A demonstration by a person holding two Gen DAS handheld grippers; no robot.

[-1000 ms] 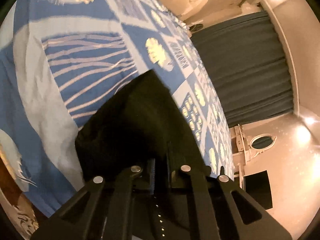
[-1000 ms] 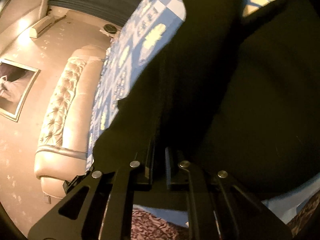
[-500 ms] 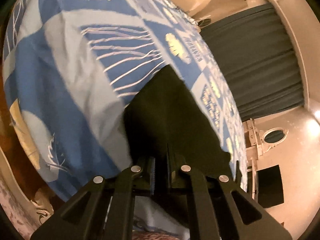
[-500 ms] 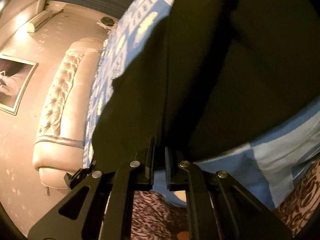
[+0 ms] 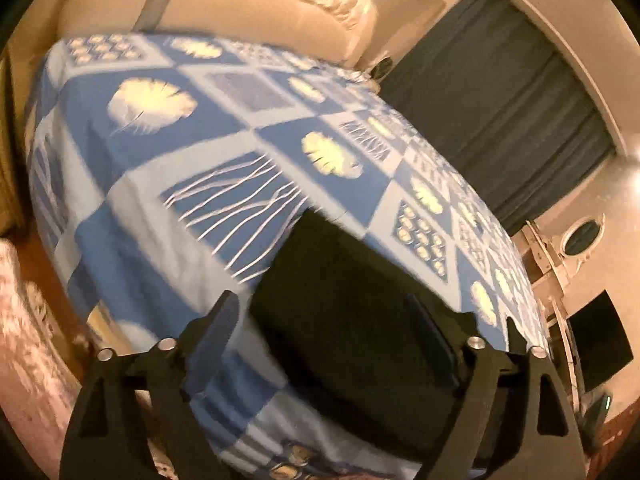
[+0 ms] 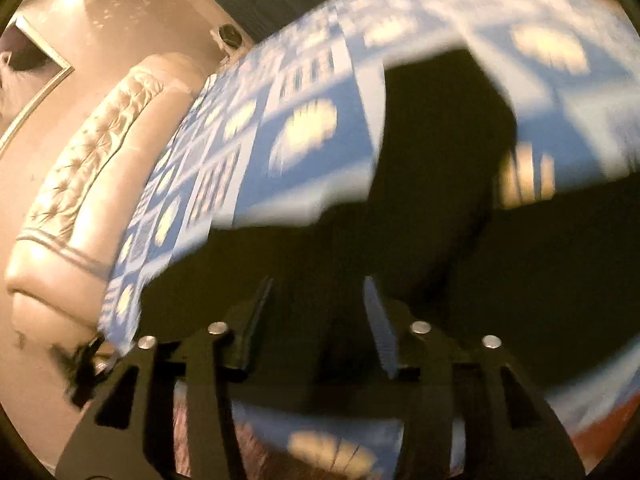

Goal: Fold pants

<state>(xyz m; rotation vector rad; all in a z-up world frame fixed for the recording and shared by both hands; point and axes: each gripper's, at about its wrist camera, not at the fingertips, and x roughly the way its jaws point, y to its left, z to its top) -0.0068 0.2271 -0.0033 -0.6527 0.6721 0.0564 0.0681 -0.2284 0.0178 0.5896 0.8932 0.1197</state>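
Note:
Black pants (image 5: 352, 312) lie on the blue patterned bedspread (image 5: 224, 128) near the bed's front edge. My left gripper (image 5: 320, 304) is open, its fingers spread wide just above the near end of the pants, holding nothing. In the right wrist view the pants (image 6: 440, 240) spread dark across the bedspread (image 6: 312, 128), with one part reaching away toward the far side. My right gripper (image 6: 318, 288) is open over the near edge of the pants, holding nothing. This view is motion-blurred.
A cream tufted headboard (image 5: 280, 4) stands at the bed's far end and shows in the right wrist view (image 6: 100, 152). A dark curtain (image 5: 500, 96) hangs behind. A patterned rug (image 5: 24, 352) lies by the bed. A dark screen (image 5: 596, 344) stands at right.
Both grippers were shut on the pants and have opened, letting the fabric drop onto the bed. Both have pulled back and up from the pants.

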